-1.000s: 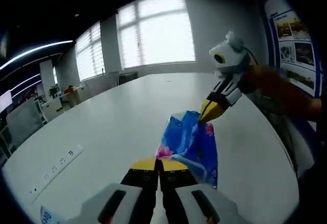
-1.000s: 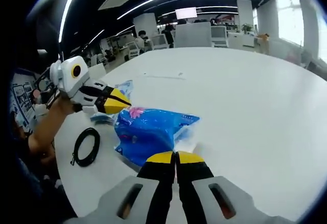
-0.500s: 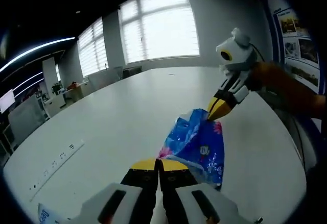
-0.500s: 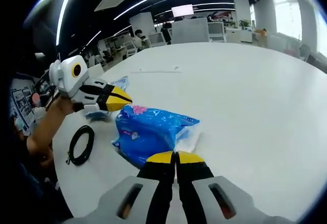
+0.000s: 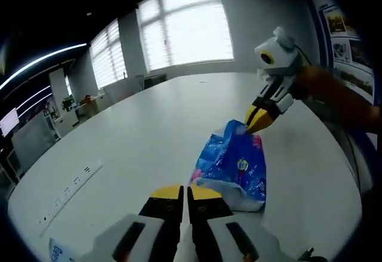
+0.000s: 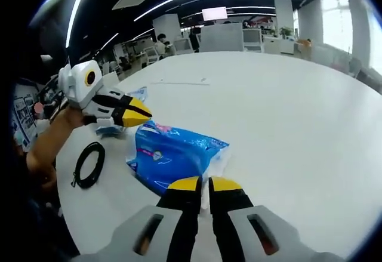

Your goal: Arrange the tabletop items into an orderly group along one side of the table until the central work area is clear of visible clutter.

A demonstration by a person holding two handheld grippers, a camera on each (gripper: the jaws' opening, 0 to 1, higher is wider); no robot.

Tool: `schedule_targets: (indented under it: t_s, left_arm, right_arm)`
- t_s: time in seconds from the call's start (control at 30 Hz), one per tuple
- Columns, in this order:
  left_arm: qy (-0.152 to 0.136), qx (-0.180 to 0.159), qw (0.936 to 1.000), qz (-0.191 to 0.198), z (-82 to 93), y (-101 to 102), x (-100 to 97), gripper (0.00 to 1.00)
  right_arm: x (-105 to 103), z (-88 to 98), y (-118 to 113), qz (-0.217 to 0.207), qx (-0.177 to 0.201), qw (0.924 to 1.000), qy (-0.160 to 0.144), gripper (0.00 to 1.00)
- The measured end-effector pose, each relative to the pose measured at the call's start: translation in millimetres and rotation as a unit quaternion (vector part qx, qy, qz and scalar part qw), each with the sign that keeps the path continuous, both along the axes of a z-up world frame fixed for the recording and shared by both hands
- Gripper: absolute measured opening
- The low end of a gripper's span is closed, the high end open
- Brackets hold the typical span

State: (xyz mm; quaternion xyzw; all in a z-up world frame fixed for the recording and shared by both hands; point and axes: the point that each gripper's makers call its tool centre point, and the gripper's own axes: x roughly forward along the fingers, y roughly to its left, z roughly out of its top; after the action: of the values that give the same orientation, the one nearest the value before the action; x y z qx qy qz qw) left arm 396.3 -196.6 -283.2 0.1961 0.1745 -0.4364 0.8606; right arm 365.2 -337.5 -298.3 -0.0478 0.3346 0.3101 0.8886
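A blue plastic bag (image 5: pixel 236 166) with pink flowers and a clear end lies on the white table (image 5: pixel 143 131). In the left gripper view my left gripper (image 5: pixel 184 191) stands shut just short of the bag's clear near edge. The right gripper (image 5: pixel 255 125) comes in from the right and touches the bag's far edge. In the right gripper view the bag (image 6: pixel 170 154) lies right ahead of my right gripper (image 6: pixel 205 184), whose jaws are a little open with clear plastic showing in the gap. The left gripper (image 6: pixel 149 114) hovers shut just above the bag's far corner, holding nothing.
A black cable coil (image 6: pixel 88 163) lies near the table's edge, and a small blue-and-white pack (image 6: pixel 113 128) lies behind the left gripper. A socket strip (image 5: pixel 68 190) is set into the table. A person's sleeve (image 5: pixel 334 92) and hand (image 6: pixel 48 148) hold the grippers.
The bag has sunk and now lies flatter on the table. My right gripper's jaws have parted slightly. The left gripper's tip has drawn a little away from the bag's corner.
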Motion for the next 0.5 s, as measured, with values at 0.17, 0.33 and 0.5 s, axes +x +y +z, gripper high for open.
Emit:
schedule_targets:
  t_s: [0.17,0.33,0.5]
  left_arm:
    - [-0.012,-0.002,0.9999,0.0,12.9,2.9,-2.0,0.06]
    - [-0.026,-0.009,0.9996,-0.004,31.0,7.1,-8.5,0.1]
    - [-0.038,-0.005,0.9991,-0.015,46.5,13.3,-18.7,0.13]
  right_arm:
    - [-3.4,7.2,-2.7,-0.003,-0.008,0.9998,-0.015,0.09]
    - [-7.4,17.8,-4.0,-0.004,-0.007,0.9996,-0.028,0.11]
    - [-10.9,35.3,0.9,0.006,-0.013,0.9985,-0.053,0.11]
